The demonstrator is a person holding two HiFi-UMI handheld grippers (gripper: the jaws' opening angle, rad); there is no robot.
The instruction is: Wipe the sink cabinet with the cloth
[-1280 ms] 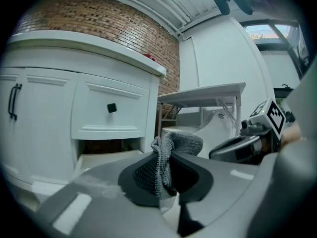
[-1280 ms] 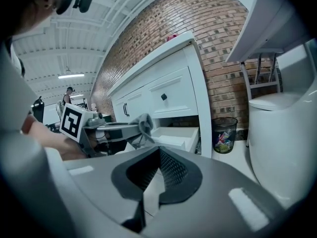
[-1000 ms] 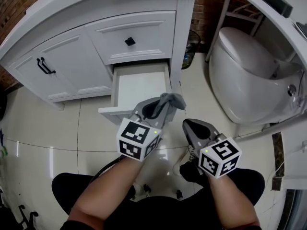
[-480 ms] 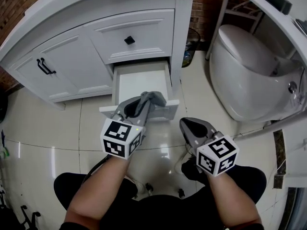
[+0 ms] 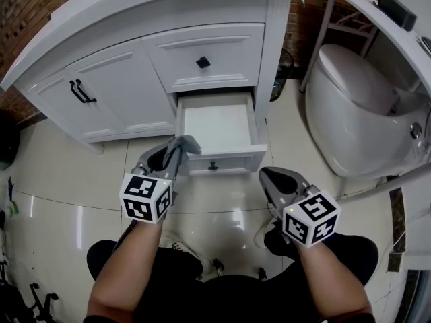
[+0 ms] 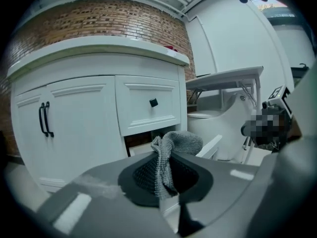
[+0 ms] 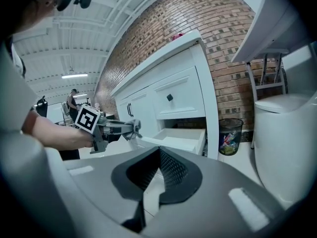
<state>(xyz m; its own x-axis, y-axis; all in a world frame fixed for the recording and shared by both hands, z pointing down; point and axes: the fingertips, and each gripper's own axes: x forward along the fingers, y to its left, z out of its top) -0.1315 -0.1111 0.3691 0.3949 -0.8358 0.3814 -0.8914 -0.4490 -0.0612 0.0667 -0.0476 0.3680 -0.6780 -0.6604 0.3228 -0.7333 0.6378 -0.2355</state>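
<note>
One grey cloth (image 6: 166,155), pinched in the clenched left gripper (image 5: 174,152) at the front left corner of the single open drawer (image 5: 229,161). On the white sink cabinet (image 5: 135,25): two doors (image 5: 108,93), one closed drawer (image 5: 202,62) above. Left forearm angled in toward the drawer; right gripper (image 5: 273,179) closed on nothing, held level over the floor (image 5: 60,180), near the one toilet (image 5: 357,106)

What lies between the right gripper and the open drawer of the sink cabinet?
Only bare floor tile, seen in the head view, separates the right gripper from the open drawer.
</note>
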